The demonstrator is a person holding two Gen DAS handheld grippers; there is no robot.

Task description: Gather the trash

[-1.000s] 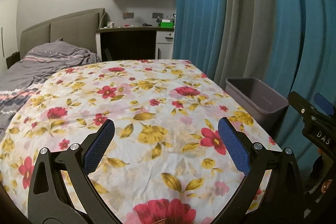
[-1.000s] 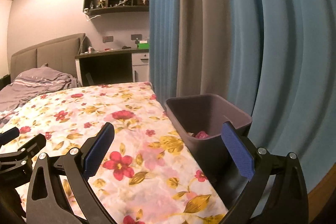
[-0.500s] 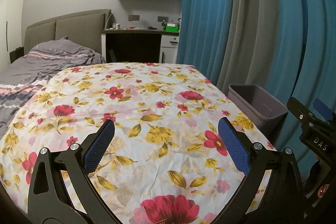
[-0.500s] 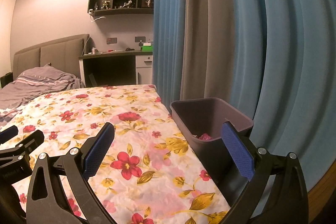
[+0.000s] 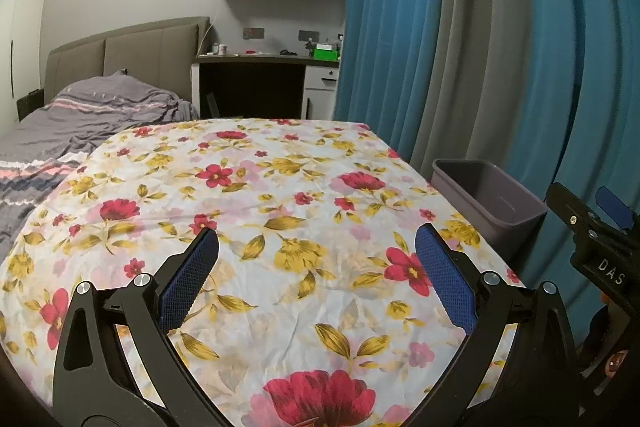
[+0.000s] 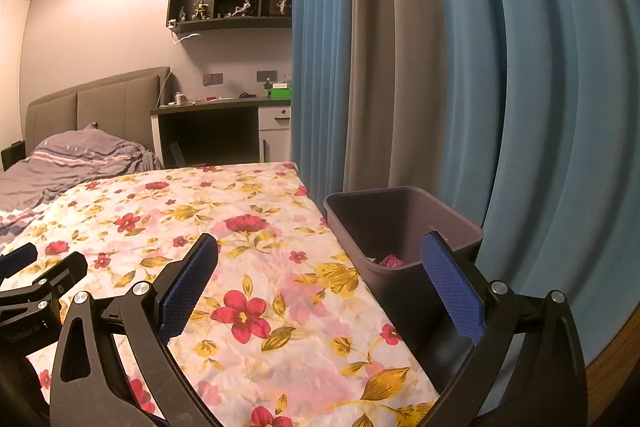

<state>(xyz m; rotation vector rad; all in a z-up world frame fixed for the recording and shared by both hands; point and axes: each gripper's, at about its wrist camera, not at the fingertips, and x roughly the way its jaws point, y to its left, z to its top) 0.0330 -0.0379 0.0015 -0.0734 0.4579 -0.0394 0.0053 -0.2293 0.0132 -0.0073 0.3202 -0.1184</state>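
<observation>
- From the left wrist camera I see my left hand-held gripper [image 5: 316, 275] spread wide with nothing between its blue, mesh-textured pads [image 5: 188, 283], hanging over the near edge of the bench, which is draped in a crinkled floral cloth [image 5: 280, 195].
- A grey plastic bin [image 5: 488, 199], rectangular with rounded corners, stands just beside the bench's right edge against pleated blue and grey curtains [image 5: 460, 47]; its contents are hidden from here.
- From the right wrist camera my right hand-held gripper [image 6: 320, 279] is equally wide open and empty, near the bench's right edge.
- The bin [image 6: 400, 219] shows a smooth dark interior, with a crumpled pink piece of trash [image 6: 391, 261] lying at the bottom.
</observation>
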